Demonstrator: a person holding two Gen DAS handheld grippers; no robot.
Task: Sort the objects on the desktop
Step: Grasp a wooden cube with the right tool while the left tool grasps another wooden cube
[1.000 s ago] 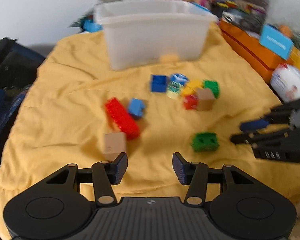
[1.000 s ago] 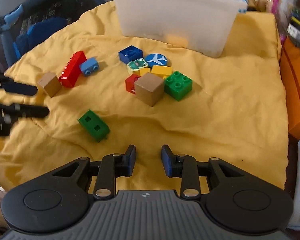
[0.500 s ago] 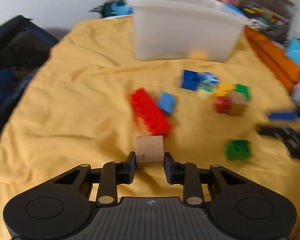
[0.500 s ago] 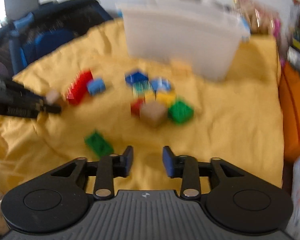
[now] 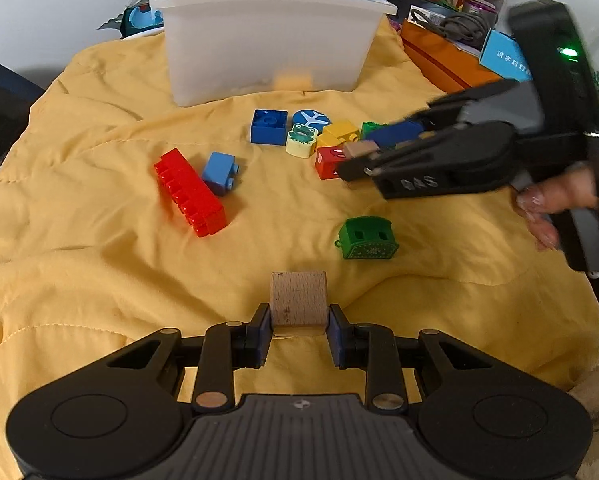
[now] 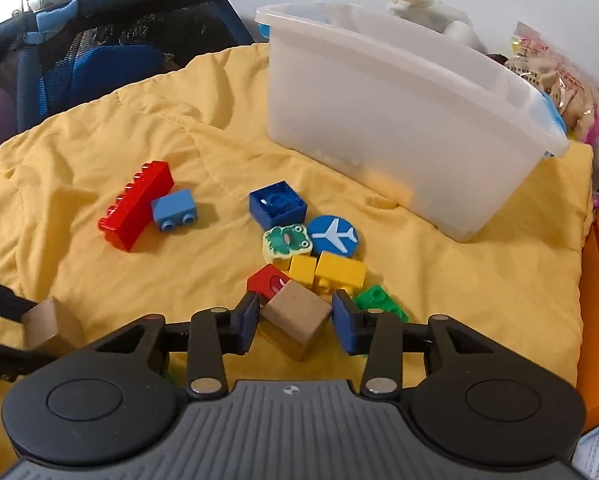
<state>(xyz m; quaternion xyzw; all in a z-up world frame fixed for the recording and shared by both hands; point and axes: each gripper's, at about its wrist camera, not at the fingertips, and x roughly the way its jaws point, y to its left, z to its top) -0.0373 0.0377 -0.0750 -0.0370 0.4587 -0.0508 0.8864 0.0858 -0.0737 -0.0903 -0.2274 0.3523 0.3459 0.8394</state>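
My left gripper (image 5: 298, 326) is shut on a wooden cube (image 5: 298, 298), just above the yellow blanket (image 5: 79, 240); cube and gripper also show in the right wrist view (image 6: 45, 322). My right gripper (image 6: 295, 320) is open around a second wooden cube (image 6: 297, 314), which sits skewed between the fingers beside a red block (image 6: 265, 282) and a green brick (image 6: 379, 300). In the left wrist view the right gripper (image 5: 349, 160) reaches into the block cluster. A translucent white bin (image 5: 267, 36) stands behind.
On the blanket lie a long red brick (image 5: 189, 194), a light blue brick (image 5: 219, 166), a dark blue brick (image 5: 269, 126), a frog piece (image 5: 301, 140), a plane disc (image 5: 311, 118), yellow bricks (image 5: 341, 132) and a green block (image 5: 367, 238). Orange boxes (image 5: 443, 56) at right.
My left gripper closed on the wooden cube and carried it toward the near side. My right gripper moved forward into the cluster and opened around the second wooden cube.
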